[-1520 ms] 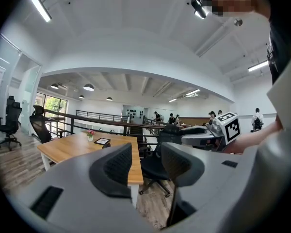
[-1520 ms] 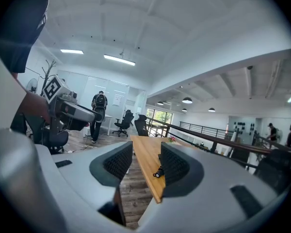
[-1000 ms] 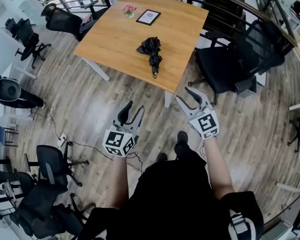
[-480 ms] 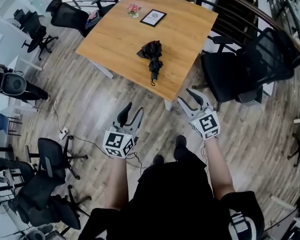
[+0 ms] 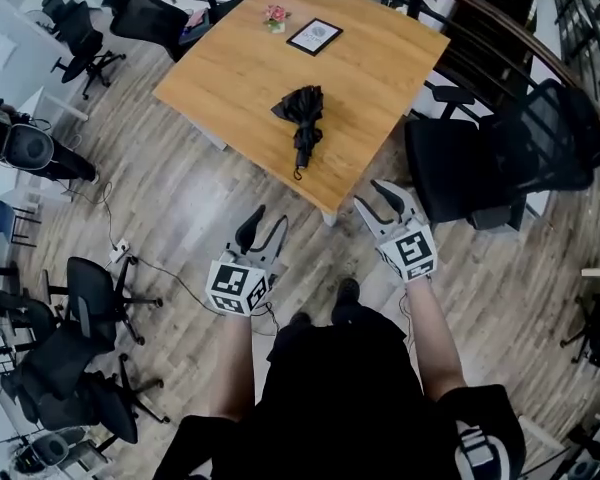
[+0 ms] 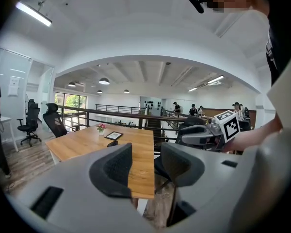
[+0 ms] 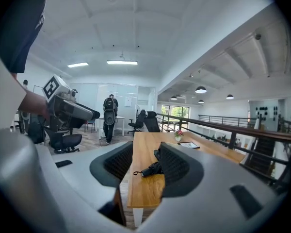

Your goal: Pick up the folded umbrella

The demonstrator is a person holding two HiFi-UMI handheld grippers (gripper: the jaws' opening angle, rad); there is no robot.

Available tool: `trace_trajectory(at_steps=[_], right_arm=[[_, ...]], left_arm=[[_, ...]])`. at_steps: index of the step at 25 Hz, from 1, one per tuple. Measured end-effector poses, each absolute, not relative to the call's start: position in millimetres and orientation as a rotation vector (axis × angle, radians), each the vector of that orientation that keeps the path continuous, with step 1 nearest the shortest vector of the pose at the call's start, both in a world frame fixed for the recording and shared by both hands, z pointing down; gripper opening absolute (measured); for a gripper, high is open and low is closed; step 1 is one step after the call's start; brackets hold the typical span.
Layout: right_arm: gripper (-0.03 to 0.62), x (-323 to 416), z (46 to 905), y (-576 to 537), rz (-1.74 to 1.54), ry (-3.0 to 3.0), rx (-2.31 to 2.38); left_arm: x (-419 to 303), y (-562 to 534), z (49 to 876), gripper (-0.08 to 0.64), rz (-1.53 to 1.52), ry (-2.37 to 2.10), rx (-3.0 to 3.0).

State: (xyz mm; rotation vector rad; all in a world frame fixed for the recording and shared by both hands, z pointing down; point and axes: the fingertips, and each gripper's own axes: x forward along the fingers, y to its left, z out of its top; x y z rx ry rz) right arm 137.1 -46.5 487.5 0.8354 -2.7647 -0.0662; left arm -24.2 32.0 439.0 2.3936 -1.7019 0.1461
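Holding both claws over the wood floor, you're short of the desk (image 5: 380, 63). Left claw (image 5: 268, 218): jaws apart, nothing between them; its own view shows only the near desk corner through the gap. Right claw (image 5: 365, 192): jaws apart too, nothing gripped; its view lines up the umbrella (image 5: 302, 116) in the gap, far ahead. The umbrella lies flat on the desk, folded, black, well ahead of both claws and roughly between their lines. Its handle end points back at the claws and stops near the desk edge closest to you. Beyond the umbrella, farther from the claws, sit a picture frame (image 5: 315, 35) and a small flower pot (image 5: 276, 15). A black chair (image 5: 500, 158) stands just right of the right claw, by the desk's side.
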Motion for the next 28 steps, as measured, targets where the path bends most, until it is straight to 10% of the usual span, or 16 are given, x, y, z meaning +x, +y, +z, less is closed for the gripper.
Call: trace_trajectory(at_steps=[28], right_arm=[[0.187, 95.5, 494.8, -127.7, -0.048, -2.730, 0.841]], left_arm=[[-62.9, -56.6, 451.4, 0.199, 0.089, -1.666, 2.379]])
